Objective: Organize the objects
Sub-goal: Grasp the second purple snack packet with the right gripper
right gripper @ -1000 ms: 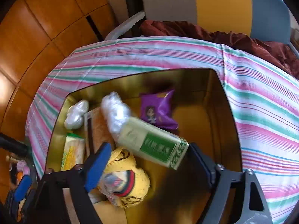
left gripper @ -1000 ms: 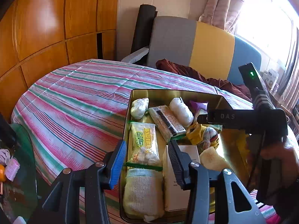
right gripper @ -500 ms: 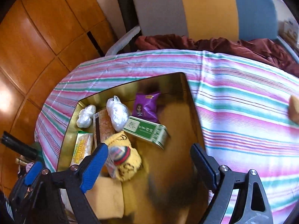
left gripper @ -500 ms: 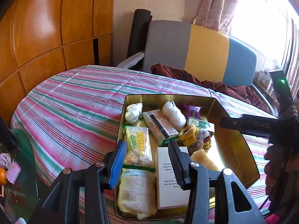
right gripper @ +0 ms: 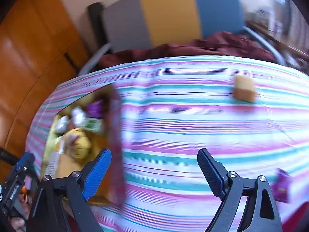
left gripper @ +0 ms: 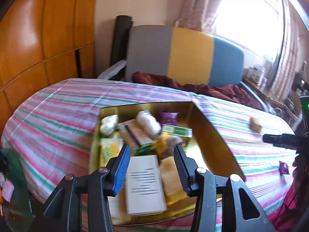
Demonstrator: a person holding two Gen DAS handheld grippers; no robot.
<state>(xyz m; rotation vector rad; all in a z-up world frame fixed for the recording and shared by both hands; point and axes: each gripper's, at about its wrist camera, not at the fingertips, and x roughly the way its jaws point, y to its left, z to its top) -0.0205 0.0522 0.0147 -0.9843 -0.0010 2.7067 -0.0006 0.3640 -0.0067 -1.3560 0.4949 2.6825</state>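
Note:
A gold tin stands on the striped tablecloth, filled with several items. Among them are a white box, a yellow block, a green box and a purple packet. My left gripper hovers open over the tin's near end, nothing between its fingers. My right gripper is open and empty over bare cloth, right of the tin. On the cloth lie a tan cake block and a second purple packet.
A grey, yellow and blue chair with a maroon cloth stands behind the table. Wooden panels line the left wall. A green glass side table sits low at the left. The right wrist view is blurred.
The green box has left my right gripper and lies in the tin. That gripper swung right, out over the cloth. My left gripper drew back and rose a little.

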